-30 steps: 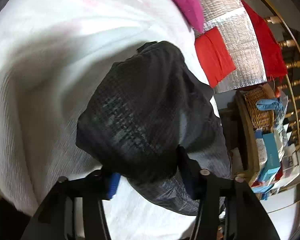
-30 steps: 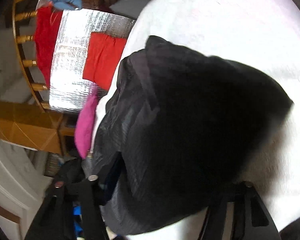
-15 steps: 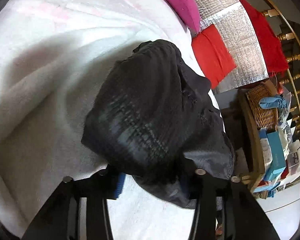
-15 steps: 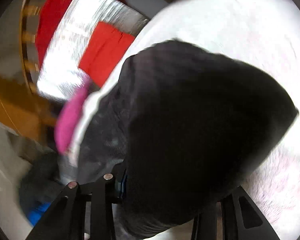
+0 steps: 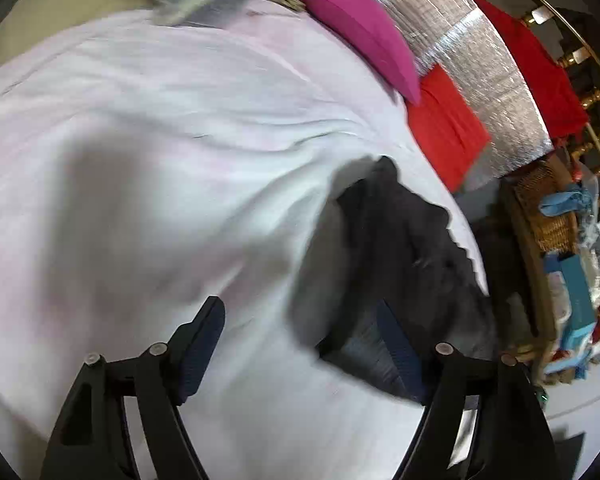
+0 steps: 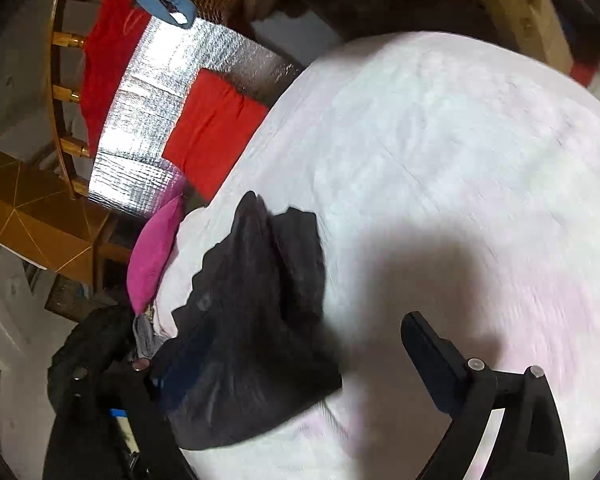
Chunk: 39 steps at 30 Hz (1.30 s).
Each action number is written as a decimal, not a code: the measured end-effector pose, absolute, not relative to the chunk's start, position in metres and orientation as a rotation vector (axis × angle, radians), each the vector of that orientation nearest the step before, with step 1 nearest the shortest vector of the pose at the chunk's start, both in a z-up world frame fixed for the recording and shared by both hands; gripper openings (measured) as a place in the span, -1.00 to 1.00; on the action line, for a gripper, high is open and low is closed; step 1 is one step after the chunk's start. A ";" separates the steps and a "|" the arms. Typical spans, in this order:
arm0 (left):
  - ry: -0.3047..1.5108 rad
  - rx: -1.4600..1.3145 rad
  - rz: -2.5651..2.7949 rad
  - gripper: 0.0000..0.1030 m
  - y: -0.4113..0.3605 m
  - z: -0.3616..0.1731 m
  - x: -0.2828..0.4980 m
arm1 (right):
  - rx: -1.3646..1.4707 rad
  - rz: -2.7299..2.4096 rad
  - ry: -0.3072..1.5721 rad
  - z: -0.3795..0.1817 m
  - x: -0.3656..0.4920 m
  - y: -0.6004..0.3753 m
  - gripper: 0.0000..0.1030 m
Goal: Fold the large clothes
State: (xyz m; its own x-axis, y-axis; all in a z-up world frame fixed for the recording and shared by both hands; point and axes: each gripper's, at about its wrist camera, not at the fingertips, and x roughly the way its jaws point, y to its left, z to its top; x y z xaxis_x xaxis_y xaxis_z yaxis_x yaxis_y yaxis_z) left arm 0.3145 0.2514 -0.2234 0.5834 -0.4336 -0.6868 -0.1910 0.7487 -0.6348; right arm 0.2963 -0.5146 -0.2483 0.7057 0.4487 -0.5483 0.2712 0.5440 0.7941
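Left wrist view: left gripper [image 5: 300,340] with fingers spread wide, just been opening, nothing pinched between them. Left finger [image 5: 200,340] sitting over bare white bedspread [image 5: 160,140] at lower left of the frame, right finger [image 5: 400,348] lying against the edge of the dark garment [image 5: 404,248] at lower right, not clamping it. Garment bunched in a crumpled heap right of centre, resting on the bedspread close to the bed's right edge. Pink pillow [image 5: 360,28] up top, red cloth [image 5: 448,132] just below it on a silver foil sheet [image 5: 480,60], wicker basket [image 5: 548,208] far right. Pretty blurry overall.

Right wrist view: right gripper [image 6: 300,360] also gaping, also just been opening. Right finger [image 6: 432,356] clear over the bedspread [image 6: 460,140] at lower right, nothing touching it. Left one mostly buried behind the dark garment [image 6: 252,300] at lower left, so contact there hard to call, but no squeeze on the fabric. Garment heaped left of centre, lying on the bed near its left edge in this frame. Pink pillow [image 6: 156,248] just left of it, red cloth [image 6: 212,132] and foil sheet [image 6: 148,92] upper left, wooden chair [image 6: 60,80] behind with another red garment [image 6: 108,60] draped on it.
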 end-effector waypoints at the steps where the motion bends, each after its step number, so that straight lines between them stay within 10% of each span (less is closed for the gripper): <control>1: 0.970 -0.744 -0.178 0.56 0.247 -0.224 0.323 | 1.020 0.153 0.841 -0.250 0.312 -0.515 0.87; 32: 1.210 -0.645 -0.543 0.80 0.118 -0.251 0.439 | 0.899 0.496 1.083 -0.296 0.449 -0.418 0.93; 39: 1.110 -0.573 -0.446 -0.22 0.111 -0.227 0.434 | 0.865 0.400 1.053 -0.283 0.446 -0.417 -0.02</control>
